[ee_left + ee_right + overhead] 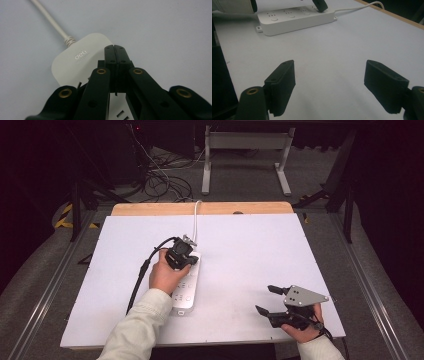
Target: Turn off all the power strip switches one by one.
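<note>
High view, left to right. Left of centre in the frame lies a white plastic power strip [186, 287] on the white surface [240, 260]. Its long axis runs from the lower centre of the frame up toward the upper centre, and its white round cable [196, 217] leaves the far end and passes over the wooden back edge. The left gripper [181, 256] stands directly over the far end of the strip, pointing down at it; its jaws are pressed together with nothing between them. In the left gripper view the joined tips [115, 53] sit just above the rounded, logo-bearing end of the strip, beside the cable's ribbed collar [69, 40]; whether the tips touch the casing cannot be told.

At the lower right of the high view, the right gripper [266, 301] rests near the front edge of the surface, well apart from the strip, with its jaws spread wide and empty. The right gripper view shows the two black pads [282, 85] parted over bare surface, the strip lying crosswise at the upper left of that frame.

The deciding relation: the strip lies under the left gripper and far to the left of the right gripper, so the left hand is judged the nearer one for any press on the strip's end.

No container is present on the surface.
</note>
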Motion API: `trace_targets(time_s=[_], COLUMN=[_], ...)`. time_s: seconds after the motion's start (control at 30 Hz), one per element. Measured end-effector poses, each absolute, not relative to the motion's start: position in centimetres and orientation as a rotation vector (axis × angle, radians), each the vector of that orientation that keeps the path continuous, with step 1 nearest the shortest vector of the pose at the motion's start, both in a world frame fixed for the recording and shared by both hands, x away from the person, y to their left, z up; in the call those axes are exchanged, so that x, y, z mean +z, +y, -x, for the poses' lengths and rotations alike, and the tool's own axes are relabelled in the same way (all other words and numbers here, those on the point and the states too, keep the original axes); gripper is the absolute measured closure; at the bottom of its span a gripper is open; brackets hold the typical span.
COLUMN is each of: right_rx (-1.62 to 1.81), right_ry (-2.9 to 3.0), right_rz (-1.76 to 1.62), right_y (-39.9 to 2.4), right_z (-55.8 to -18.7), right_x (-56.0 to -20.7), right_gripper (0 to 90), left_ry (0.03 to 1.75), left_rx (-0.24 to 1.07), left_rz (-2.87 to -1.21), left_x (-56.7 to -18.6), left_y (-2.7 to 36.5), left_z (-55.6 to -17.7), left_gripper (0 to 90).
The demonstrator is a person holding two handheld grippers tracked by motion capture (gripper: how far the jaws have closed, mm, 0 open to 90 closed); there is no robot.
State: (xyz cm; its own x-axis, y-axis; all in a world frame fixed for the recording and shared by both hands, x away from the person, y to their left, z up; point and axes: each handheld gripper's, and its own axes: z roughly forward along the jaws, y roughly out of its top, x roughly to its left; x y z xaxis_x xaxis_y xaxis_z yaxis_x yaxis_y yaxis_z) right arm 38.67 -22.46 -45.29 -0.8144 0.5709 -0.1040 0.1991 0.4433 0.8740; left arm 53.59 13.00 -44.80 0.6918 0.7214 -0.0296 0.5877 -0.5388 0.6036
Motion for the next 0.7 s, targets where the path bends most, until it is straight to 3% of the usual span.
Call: trace_targets(time_s=[0.23,0.33,0.7], right_rx=[1.328,1.326,1.319], right_ry=[2.311,2.312,2.306], right_rz=[-0.66,-0.665,-0.664], right_y=[-22.5,-22.6,-22.5], right_z=[-38.7,-38.8,-38.6], right_x=[-45.3,-45.3,-45.3], right_gripper=[25.8,25.8,25.7], left_ry=[0.995,0.957,0.908], left_rx=[0.359,0.285,0.351], left_rz=[-2.319,-2.198,-2.177], left_x=[-43.9,-42.4,-40.4], left_y=[12.5,13.6,14.2], left_z=[-52.9,-52.3,-50.4], left_gripper=[90.0,90.0,90.0])
